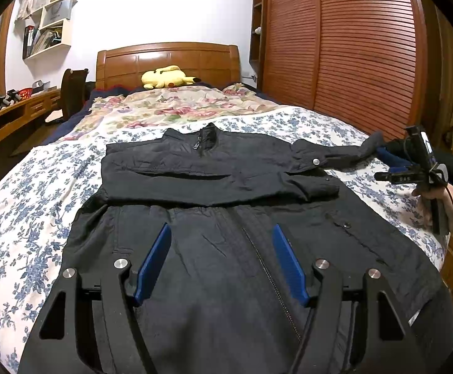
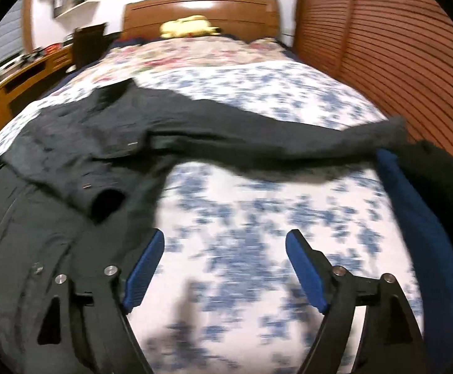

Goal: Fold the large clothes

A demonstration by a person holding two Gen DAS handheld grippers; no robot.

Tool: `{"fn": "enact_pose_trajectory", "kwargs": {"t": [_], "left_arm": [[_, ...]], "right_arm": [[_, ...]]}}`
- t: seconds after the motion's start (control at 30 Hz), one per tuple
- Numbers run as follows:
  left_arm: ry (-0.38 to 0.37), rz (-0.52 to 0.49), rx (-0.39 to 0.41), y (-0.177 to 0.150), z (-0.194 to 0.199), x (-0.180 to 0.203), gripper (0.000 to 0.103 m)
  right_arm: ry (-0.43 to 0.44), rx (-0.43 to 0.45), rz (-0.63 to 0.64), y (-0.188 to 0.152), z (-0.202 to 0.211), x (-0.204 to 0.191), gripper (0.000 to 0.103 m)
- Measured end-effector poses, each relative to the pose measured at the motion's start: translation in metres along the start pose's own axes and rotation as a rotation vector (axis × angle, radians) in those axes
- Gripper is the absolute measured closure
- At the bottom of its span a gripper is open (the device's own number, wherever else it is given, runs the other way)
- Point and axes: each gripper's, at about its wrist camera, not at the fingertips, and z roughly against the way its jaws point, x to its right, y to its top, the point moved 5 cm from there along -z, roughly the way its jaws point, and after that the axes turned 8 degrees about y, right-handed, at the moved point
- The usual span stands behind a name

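Black jacket [image 1: 214, 249] fills the near foreground of the left wrist view, laid flat with its zip up on the bed [image 1: 39, 193], hem toward the camera and collar toward the headboard [image 1: 167, 59]; it lies along the bed's length, and one sleeve is folded across the chest while the other sleeve [image 2: 273, 149] stretches out sideways toward the bed's right edge; that outstretched sleeve is, I judge, what the next fold turns on, its long axis running across the bed, its cuff [image 1: 372, 143] farthest from the body; the right gripper [image 2: 224, 265] is the nearer one, hovering over bare floral sheet with the sleeve just beyond and above its fingertips in the right wrist view, which is blurred; its jaws stand spread wide with nothing between them; the left gripper [image 1: 221, 261] hangs over the jacket's lower front near the zip [image 1: 266, 271], jaws likewise spread and holding nothing; smaller things sit far off: a yellow plush toy [image 1: 165, 76] by the headboard.
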Motion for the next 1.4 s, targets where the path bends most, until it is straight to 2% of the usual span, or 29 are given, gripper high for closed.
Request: {"fn": "enact_pose_trajectory", "kwargs": {"t": [0.23,0.47,0.8,0.9,0.97,1.0,1.07,1.17,1.27,1.4], "left_arm": [[0.002,0.014,-0.002,0.001,-0.001,-0.005,0.034],[0.003,0.012,-0.004,0.001,-0.001,-0.006,0.034],[0.017,0.006,-0.018,0.000,-0.003,-0.011,0.034],[0.019,0.001,-0.023,0.000,-0.006,-0.009,0.034],[0.021,-0.003,-0.027,0.000,-0.008,-0.007,0.034],[0.021,-0.005,-0.028,0.000,-0.009,-0.007,0.034],[0.022,-0.007,-0.029,0.000,-0.009,-0.006,0.034],[0.021,-0.005,-0.029,0.000,-0.009,-0.006,0.034],[0.016,0.000,-0.027,-0.001,-0.010,-0.005,0.034],[0.010,0.001,-0.023,-0.001,-0.009,-0.004,0.034]], "right_arm": [[-0.038,0.053,-0.155,0.014,0.006,0.038,0.021],[-0.060,0.076,-0.268,0.042,-0.017,0.062,0.021],[-0.088,0.021,-0.385,0.066,-0.070,0.079,0.021],[-0.095,-0.001,-0.405,0.069,-0.082,0.085,0.033],[-0.103,-0.018,-0.403,0.070,-0.085,0.086,0.053],[-0.094,-0.029,-0.401,0.070,-0.088,0.085,0.059],[-0.078,-0.041,-0.381,0.073,-0.091,0.081,0.092],[-0.092,-0.018,-0.292,0.091,-0.082,0.073,0.098],[-0.097,0.080,-0.222,0.119,-0.050,0.057,0.099],[-0.053,0.206,-0.129,0.158,0.002,0.019,0.099]]}}
